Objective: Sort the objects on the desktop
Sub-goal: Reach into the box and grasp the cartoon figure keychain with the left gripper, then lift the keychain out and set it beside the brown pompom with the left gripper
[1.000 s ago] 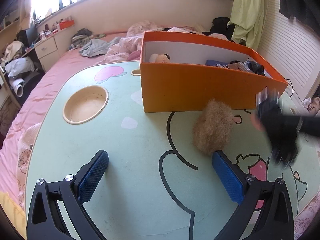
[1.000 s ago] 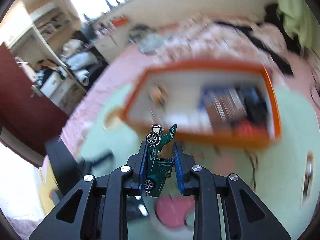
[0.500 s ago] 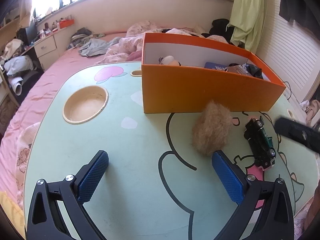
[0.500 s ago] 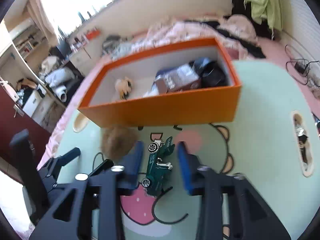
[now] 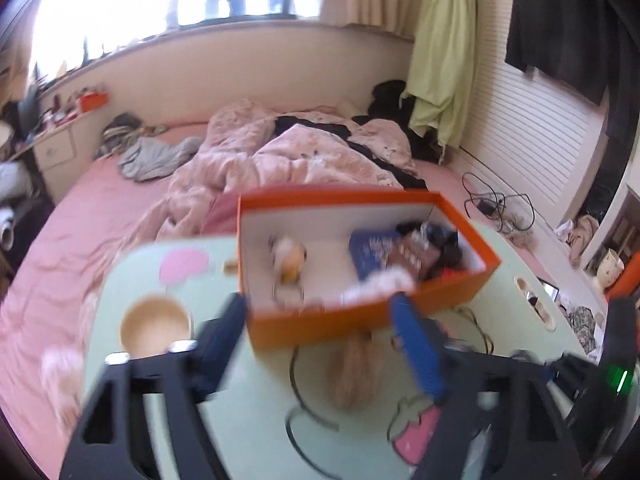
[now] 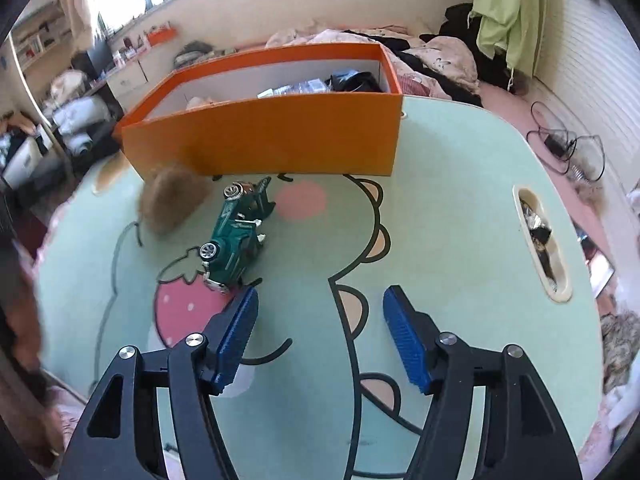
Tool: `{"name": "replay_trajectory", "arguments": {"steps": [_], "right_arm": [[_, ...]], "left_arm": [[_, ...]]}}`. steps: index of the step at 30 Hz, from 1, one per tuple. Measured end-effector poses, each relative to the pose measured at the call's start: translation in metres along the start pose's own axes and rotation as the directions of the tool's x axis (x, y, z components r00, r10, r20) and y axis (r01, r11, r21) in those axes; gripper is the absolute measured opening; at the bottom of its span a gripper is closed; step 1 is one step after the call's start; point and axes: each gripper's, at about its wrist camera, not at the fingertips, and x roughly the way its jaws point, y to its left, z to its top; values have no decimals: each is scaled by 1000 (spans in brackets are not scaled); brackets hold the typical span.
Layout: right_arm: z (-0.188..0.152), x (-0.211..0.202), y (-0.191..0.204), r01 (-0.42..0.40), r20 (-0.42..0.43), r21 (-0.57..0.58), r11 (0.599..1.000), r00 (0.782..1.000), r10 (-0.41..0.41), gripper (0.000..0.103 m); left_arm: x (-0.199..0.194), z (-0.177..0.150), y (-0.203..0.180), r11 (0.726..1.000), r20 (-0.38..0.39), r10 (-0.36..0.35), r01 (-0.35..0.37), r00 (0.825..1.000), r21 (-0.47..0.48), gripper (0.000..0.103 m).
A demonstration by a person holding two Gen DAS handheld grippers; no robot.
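Holding toys, packets: orange box [image 6: 280, 136] | green car [image 6: 234, 236] outside | both jaws open, empty

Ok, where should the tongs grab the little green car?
Probably across the green car's narrow body, between the wheels, coming down from above with the open right tongs. It sits on its wheels, angled toward the orange box, so turn the tongs to match.
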Motion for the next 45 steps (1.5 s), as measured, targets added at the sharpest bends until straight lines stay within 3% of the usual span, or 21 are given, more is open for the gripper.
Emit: {"name": "replay_trajectory", "arguments": {"steps": [2,4,6,9,12,15,18,21,32,37,41,45], "right_arm": [[-2,2,6,18,-1,-28,999,1000,-18,78],[-4,2,5,17,0,-28,999,1000,-17,80],[-6,2,1,13,3,-19,1000,1000,-13,80],[-5,1,0,8,4,-5,1000,1000,-8,81],[-4,1,-1,7,4,-4,1000,1000,-7,81],[-4,2,0,4,4,-2,1000,1000,-4,81],[-3,2,-1,1,6,2,1000,1000,-1,81],[-2,3,-3,0,6,3,1000,1000,0,82],[2,3,-6,-6,6,6,1000,1000,6,83],[3,3,-6,-10,7,7,1000,1000,10,83],[3,2,-5,-9,7,6,1000,1000,9,83],[2,2,-5,-10,8,6,1000,1000,10,83]], "left_arm": [[15,23,0,999,-56,-31,32,998,17,34],[41,46,2,998,-139,-52,55,989,19,28],[63,57,-3,999,-186,-5,15,982,50,28],[92,60,-14,982,-207,146,-117,967,145,28],[117,53,-10,980,-273,180,-149,945,132,27],[127,48,-14,958,-258,256,-209,932,195,28],[134,49,-19,951,-276,274,-216,921,221,30],[141,44,-29,927,-289,320,-236,902,290,32],[147,46,-30,919,-309,322,-218,895,327,39],[139,43,-30,918,-269,315,-220,910,331,32],[124,41,-28,944,-247,225,-149,943,294,32],[93,53,-16,984,-181,100,-70,978,164,32]]}}
